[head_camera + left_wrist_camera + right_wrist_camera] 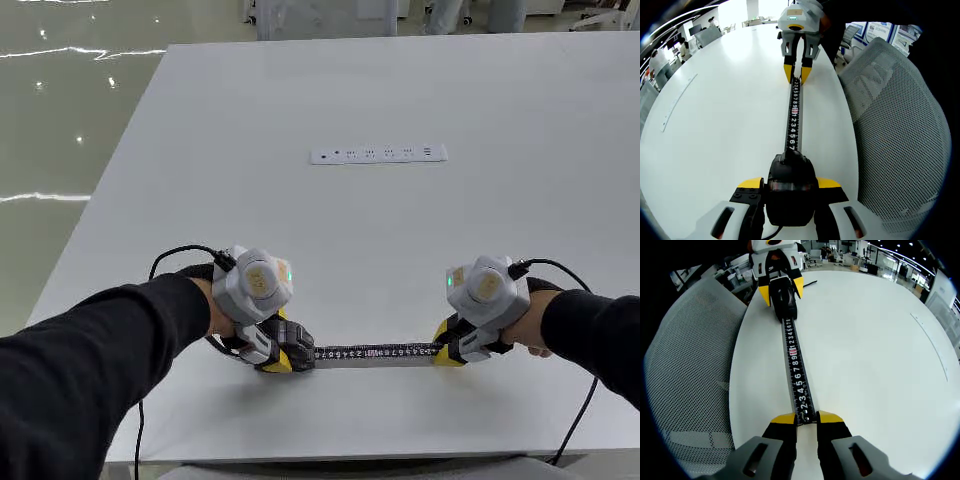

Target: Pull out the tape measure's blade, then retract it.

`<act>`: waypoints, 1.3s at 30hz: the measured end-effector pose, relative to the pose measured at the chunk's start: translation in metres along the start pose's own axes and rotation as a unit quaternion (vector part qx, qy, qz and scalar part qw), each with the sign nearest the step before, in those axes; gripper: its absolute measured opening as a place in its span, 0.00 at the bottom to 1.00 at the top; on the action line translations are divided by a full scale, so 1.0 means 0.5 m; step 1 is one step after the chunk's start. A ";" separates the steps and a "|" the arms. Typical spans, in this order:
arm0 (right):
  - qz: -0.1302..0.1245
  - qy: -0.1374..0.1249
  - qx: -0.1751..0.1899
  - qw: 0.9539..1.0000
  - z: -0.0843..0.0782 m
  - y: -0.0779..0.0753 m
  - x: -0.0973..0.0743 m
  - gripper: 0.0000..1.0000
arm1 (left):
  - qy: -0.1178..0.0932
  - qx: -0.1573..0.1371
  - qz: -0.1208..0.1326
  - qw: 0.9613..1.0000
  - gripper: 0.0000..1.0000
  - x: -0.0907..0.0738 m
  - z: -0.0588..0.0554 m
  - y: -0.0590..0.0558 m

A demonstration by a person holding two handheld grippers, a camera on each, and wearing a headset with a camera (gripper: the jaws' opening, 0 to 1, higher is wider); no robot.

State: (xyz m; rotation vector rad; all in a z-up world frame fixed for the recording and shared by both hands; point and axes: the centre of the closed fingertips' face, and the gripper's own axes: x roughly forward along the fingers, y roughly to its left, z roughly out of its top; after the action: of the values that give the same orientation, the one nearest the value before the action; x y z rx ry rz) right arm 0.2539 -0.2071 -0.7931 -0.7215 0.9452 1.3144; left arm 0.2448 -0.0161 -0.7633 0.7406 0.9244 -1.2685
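Entry: pull-out step in hand, judged at or near full draw. Left gripper [280, 345] has its fingers [751, 183] clamped round the black-and-yellow tape measure case [790, 195], which sits on the white tabletop [400, 90] near its front edge. The dark, numbered steel blade [796, 365] runs flat along the tabletop to the right gripper [807, 418], whose yellow-tipped fingers [784, 419] pinch the blade's end. Next move, as I judge it: walk the tip back toward the case with the case held steady (a sudden release could let the blade whip). Count: one tape measure, one blade, two grippers, one white power strip [378, 154] well apart, one grey mesh chair [890, 125].
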 end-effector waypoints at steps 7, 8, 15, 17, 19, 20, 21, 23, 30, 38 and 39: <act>-0.001 0.000 0.002 1.000 -0.003 0.000 -0.002 0.10 | 0.000 -0.001 0.000 1.000 0.34 0.000 0.000 0.000; -0.001 0.000 0.003 1.000 -0.004 0.000 -0.002 0.10 | 0.000 0.000 0.001 1.000 0.34 -0.001 -0.001 -0.001; -0.002 0.000 0.007 1.000 -0.009 0.000 -0.005 0.10 | 0.001 0.000 0.002 1.000 0.34 0.000 -0.001 0.000; -0.002 0.000 0.008 1.000 -0.011 -0.001 -0.006 0.10 | 0.001 -0.001 0.002 1.000 0.34 0.000 -0.001 0.001; -0.002 0.002 0.009 1.000 -0.013 -0.001 -0.007 0.10 | 0.001 -0.001 0.002 1.000 0.34 0.000 -0.001 0.001; -0.002 0.003 0.009 1.000 -0.013 0.000 -0.008 0.10 | 0.001 -0.001 0.001 1.000 0.34 0.000 -0.001 0.001; -0.002 0.004 0.009 1.000 -0.014 0.000 -0.008 0.10 | 0.001 -0.001 0.001 1.000 0.34 0.001 -0.001 0.001; -0.003 0.004 0.008 1.000 -0.015 0.000 -0.009 0.10 | 0.001 -0.001 0.002 1.000 0.34 0.000 -0.001 0.000; -0.003 0.005 0.008 1.000 -0.019 -0.003 -0.011 0.10 | 0.000 -0.002 0.002 1.000 0.34 0.000 -0.001 0.001; -0.004 0.007 0.010 1.000 -0.023 -0.005 -0.013 0.10 | 0.000 -0.002 0.002 1.000 0.34 0.000 -0.002 0.001; -0.004 0.007 0.011 1.000 -0.024 -0.005 -0.013 0.10 | 0.000 -0.002 0.002 1.000 0.34 0.000 -0.002 0.002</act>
State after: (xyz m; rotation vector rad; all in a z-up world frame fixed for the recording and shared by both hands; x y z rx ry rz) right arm 0.2545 -0.2210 -0.7929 -0.7176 0.9652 1.2918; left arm 0.2454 -0.0151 -0.7636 0.7399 0.9245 -1.2625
